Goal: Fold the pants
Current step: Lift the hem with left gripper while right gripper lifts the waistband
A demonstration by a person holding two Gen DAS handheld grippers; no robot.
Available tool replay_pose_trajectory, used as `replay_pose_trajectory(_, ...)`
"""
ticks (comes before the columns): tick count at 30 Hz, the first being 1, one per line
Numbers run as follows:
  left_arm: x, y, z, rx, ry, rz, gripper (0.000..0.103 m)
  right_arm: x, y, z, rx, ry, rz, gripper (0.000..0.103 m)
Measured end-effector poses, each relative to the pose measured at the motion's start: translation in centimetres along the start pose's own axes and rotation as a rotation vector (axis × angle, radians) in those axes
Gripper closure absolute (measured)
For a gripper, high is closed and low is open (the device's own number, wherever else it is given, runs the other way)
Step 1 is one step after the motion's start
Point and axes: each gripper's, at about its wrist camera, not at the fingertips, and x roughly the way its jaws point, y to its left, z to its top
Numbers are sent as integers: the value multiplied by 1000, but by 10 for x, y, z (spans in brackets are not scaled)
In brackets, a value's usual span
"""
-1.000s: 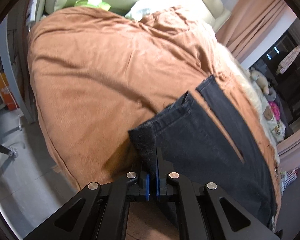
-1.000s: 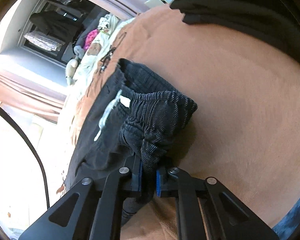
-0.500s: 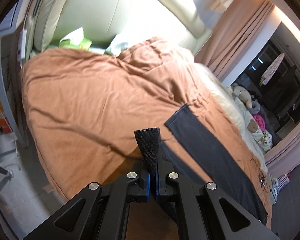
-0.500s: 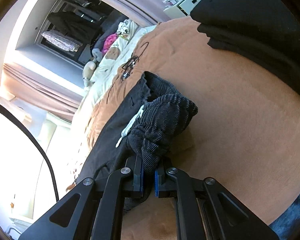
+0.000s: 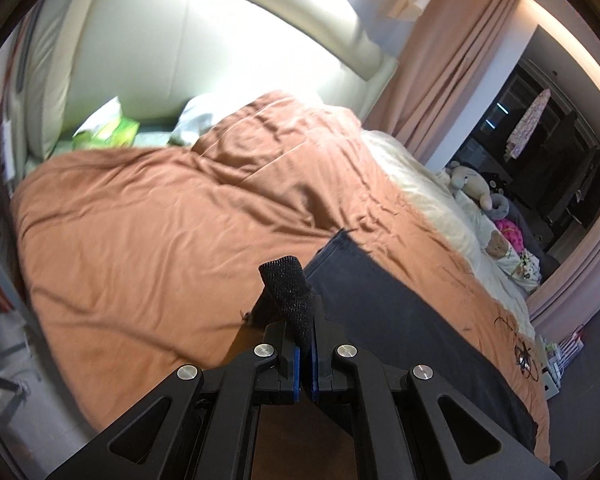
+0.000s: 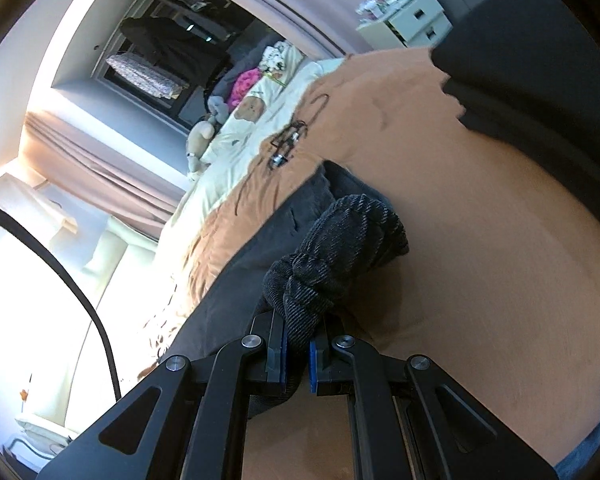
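Observation:
Dark grey pants stretch across an orange-brown bedspread. My left gripper is shut on a ribbed leg cuff that sticks up between the blue pads, lifted above the bed. In the right wrist view my right gripper is shut on the bunched elastic waistband, with the pants trailing away to the left over the bedspread.
A cream padded headboard and pillows stand at the bed's far end. Stuffed toys lie on a cream blanket along the far side. A dark garment pile lies on the bed at upper right. A small tangled wire object lies near the waistband.
My left gripper has risen with the cuff, pulling the pant leg up off the bedspread; more headboard shows now. The right gripper has lifted the waistband slightly and rolled a little.

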Motion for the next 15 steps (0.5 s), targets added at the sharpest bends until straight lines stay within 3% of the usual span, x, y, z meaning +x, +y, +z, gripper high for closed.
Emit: replay_pose_trajectory(15,51,-58,54,56,-7,-7,100,48,32,45,-26,-14,-10,99)
